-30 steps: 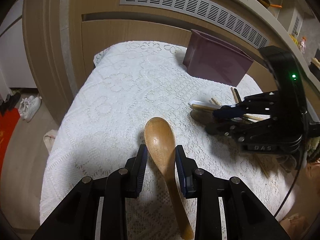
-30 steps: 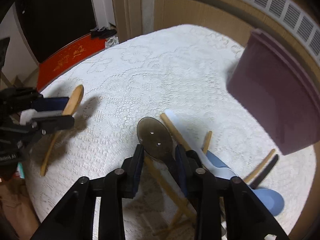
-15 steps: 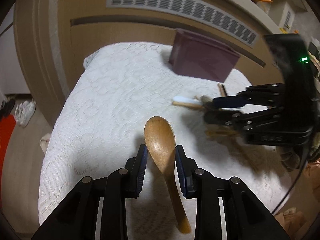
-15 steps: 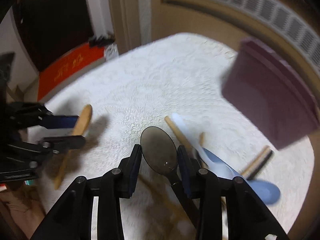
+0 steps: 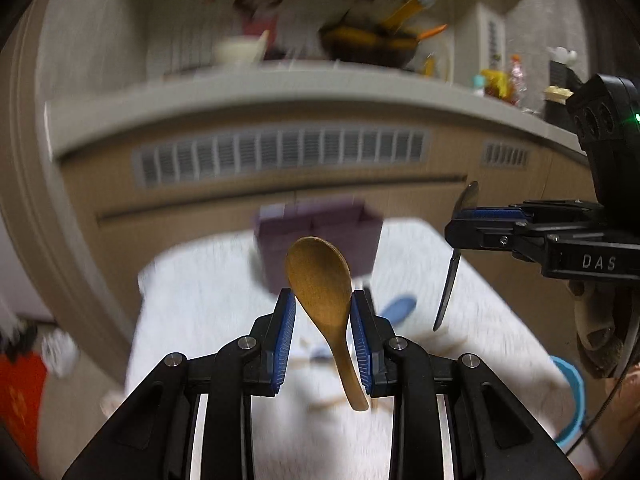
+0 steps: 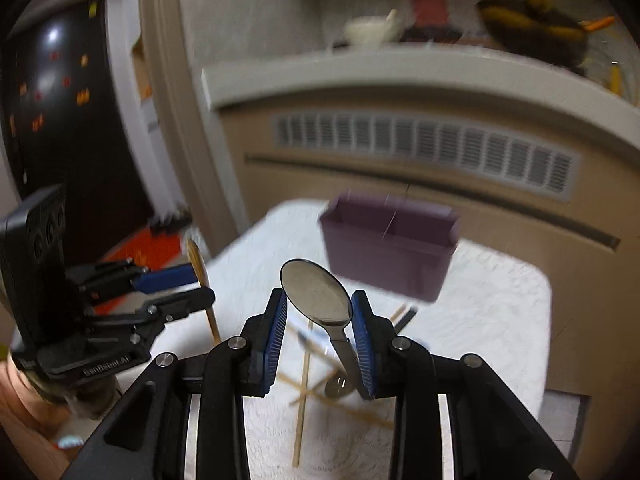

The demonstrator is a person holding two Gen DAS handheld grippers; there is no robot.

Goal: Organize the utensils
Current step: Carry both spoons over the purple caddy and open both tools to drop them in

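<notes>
My left claw (image 5: 323, 312) is clamped on a wooden spoon (image 5: 322, 292). The spoon sits right between my two blue pads (image 5: 285, 336), up in the air above the table (image 5: 192, 304). Its round bowl sticks out past the tips of the claw and points up. Its thin handle slants down and to the right, with its end hanging free under the claw. The spoon is a warm brown colour, smooth, with an egg-shaped bowl.

My right claw (image 6: 319, 312) is clamped on a metal spoon (image 6: 316, 294). Its jaws have just been closing a bit more, and the spoon is between them. The bowl pokes out above the pads and the flat handle runs down along the right pad. This spoon is grey and shiny, and its bowl looks dark.

Past both spoons stands a purple box (image 6: 390, 248) at the far side of the table, with a thin wall down its middle. It is blurry. The table has a white lacy cloth on it. Wooden chopsticks (image 6: 304, 384) lie crossed on the cloth under my right claw, and a blue spoon (image 5: 398, 308) lies on the cloth too.
</notes>
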